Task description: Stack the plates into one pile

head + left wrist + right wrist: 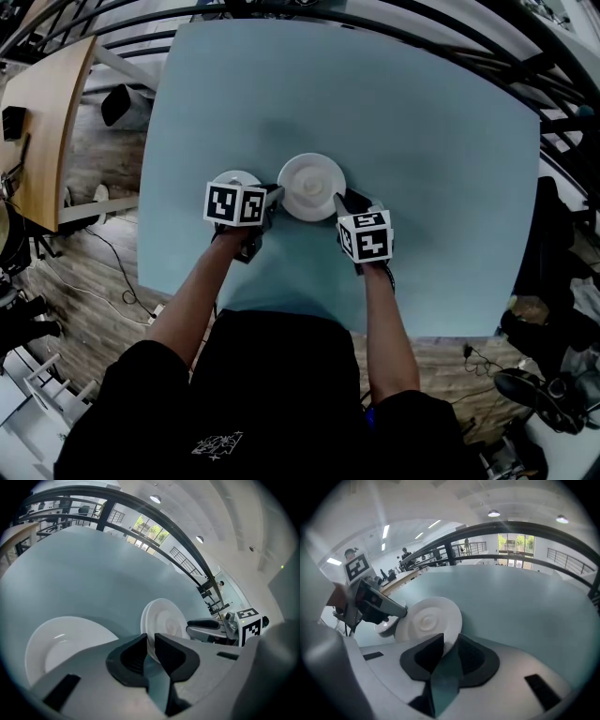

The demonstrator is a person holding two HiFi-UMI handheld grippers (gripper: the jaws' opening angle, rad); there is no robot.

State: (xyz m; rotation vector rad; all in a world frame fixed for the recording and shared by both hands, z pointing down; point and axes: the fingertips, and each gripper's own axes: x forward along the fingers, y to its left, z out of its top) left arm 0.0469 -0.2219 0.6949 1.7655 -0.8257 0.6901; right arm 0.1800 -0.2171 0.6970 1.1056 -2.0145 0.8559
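Observation:
A white plate (pixel 311 187) lies in the middle of the light blue table (pixel 403 122). A smaller white plate (pixel 234 178) sits just left of it, half hidden by my left gripper's marker cube. My left gripper (pixel 273 198) is at the big plate's left rim; in the left gripper view its jaws (pixel 151 641) are shut on the rim of that plate (pixel 165 619), with the smaller plate (pixel 61 644) to the left. My right gripper (pixel 342 202) is at the right rim. In the right gripper view it (pixel 451 641) stands open with the rim of the plate (pixel 426 620) between the pads.
A wooden table (pixel 47 122) stands off the left side, and a dark railing (pixel 525 56) curves round the far edge. Cables run over the wooden floor (pixel 94 291) at the left. The table's near edge is close to the person's body.

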